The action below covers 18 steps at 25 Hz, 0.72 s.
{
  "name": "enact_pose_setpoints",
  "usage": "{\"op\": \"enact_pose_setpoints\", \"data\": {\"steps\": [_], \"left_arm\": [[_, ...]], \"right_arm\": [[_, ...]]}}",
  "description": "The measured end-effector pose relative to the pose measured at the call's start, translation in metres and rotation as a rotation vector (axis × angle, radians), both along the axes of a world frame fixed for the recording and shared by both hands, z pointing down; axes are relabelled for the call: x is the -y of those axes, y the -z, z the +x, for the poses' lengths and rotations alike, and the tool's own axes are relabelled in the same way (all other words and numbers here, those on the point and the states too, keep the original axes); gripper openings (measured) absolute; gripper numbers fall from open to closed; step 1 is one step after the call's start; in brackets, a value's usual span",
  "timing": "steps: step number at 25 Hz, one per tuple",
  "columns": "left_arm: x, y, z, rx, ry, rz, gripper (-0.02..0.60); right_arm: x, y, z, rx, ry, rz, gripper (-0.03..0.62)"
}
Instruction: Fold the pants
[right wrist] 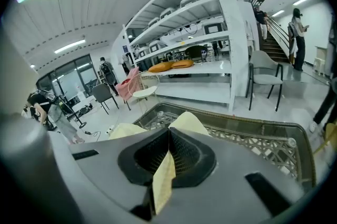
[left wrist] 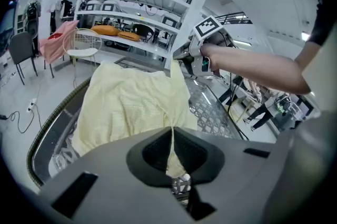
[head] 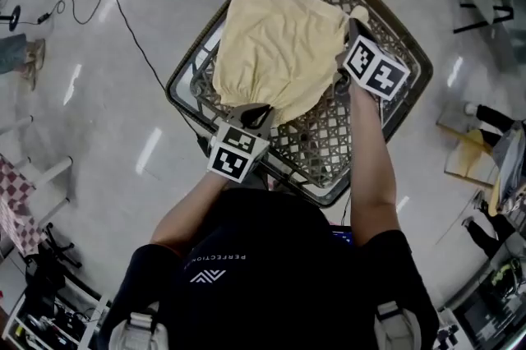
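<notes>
Floor left of the table: black cable (head: 123, 11) trailing over pale tiles. Table (head: 325, 139) has a dark rim and an open lattice top, set cornerwise to the person. Left gripper (head: 256, 115) is at the table's near edge, towards its left corner; its marker cube faces up. In the left gripper view the left gripper (left wrist: 172, 138) has its jaws closed together on a thin pinch of the pants (left wrist: 131, 102), with the cloth running out between the pads and fanning away over the lattice. The pants (head: 275, 44) are pale yellow and bunched into one broad sheet. They cover the middle and far part of the lattice, narrow at the far edge and wide towards the near edge. I cannot tell how much of the cloth rests on the lattice and how much hangs clear. Right gripper (head: 352, 28) is at the pants' right margin, over the right half of the table, forearm reaching across the near edge. In the right gripper view the right gripper (right wrist: 168, 150) also has its jaws clamped on cloth. A yellow strip of the pants (right wrist: 164, 181) comes through the closed pads, and a fold shows just beyond them. Behind stand white shelving (right wrist: 210, 33) and a grey chair (right wrist: 266, 78).
</notes>
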<state>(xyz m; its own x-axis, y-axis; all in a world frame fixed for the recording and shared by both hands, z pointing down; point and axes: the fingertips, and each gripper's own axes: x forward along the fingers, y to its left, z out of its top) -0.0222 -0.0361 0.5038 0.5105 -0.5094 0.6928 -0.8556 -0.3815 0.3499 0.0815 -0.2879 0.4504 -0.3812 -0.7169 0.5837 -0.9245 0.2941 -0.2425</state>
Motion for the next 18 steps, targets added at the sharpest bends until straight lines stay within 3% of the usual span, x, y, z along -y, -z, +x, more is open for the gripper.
{"op": "enact_pose_setpoints", "data": {"steps": [6,18], "left_arm": [[0.007,0.007,-0.054,-0.018,0.118,-0.018,0.017],[0.006,0.001,-0.104,-0.019,0.273,-0.046,0.017]], "right_arm": [[0.012,0.006,-0.071,0.004,0.087,0.0,0.038],[0.031,0.004,-0.178,0.051,0.229,0.01,0.037]]}}
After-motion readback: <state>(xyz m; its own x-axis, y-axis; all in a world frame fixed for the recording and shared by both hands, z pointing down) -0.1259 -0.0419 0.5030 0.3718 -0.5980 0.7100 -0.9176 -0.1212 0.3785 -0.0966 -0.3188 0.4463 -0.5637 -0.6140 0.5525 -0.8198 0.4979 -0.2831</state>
